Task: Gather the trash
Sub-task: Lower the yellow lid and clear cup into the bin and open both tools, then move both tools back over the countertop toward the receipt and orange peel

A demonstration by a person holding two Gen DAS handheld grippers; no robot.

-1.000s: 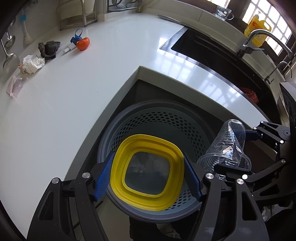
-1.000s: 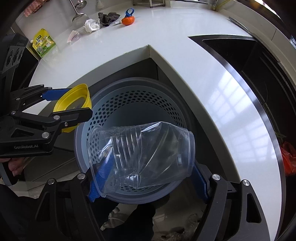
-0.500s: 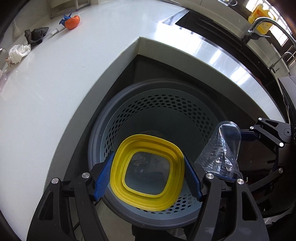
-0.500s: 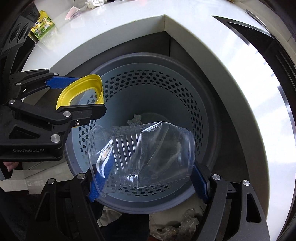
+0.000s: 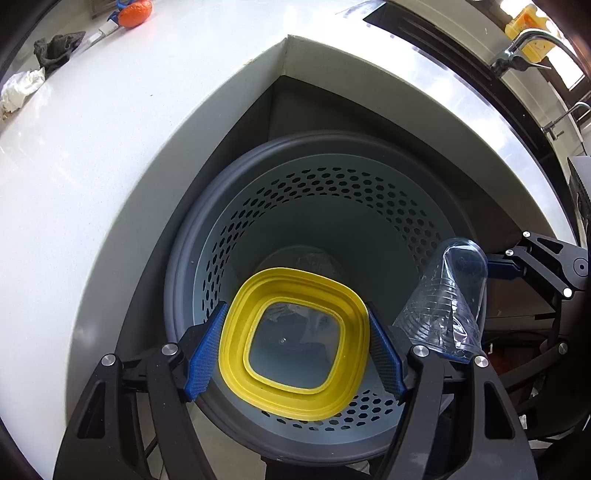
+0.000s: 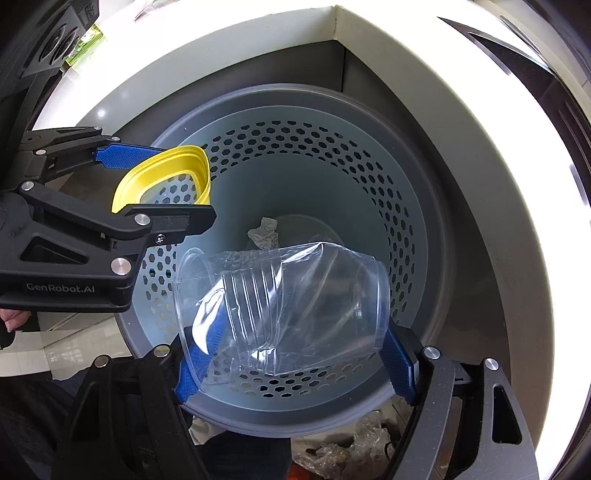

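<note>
Left gripper (image 5: 295, 354) is clamped on a yellow lid (image 5: 293, 341), its blue pads (image 5: 205, 350) pressed against the lid's two opposite edges. I hold it pointing steeply down over the near-left part of the grey perforated bin (image 5: 258, 177), the lid roughly level above the bin's mouth.

Right gripper (image 6: 295, 354) is closed on a crumpled clear plastic cup (image 6: 288, 314), one pad at the open rim end and the other at the base end. The cup lies on its side across the jaws, squashed and creased, above the near part of the bin's opening. This gripper also points down into the bin.

Seen from the right wrist, my left gripper enters from the bin's left side.

At the bottom of the bin lies a small grey crumpled scrap (image 6: 264, 234). The bin stands in the inner corner of the white countertop (image 5: 110, 147). On the counter, well beyond the bin, sit an orange object (image 5: 136, 16), a dark cloth (image 5: 55, 46) and a crumpled white wad (image 5: 18, 88).
</note>
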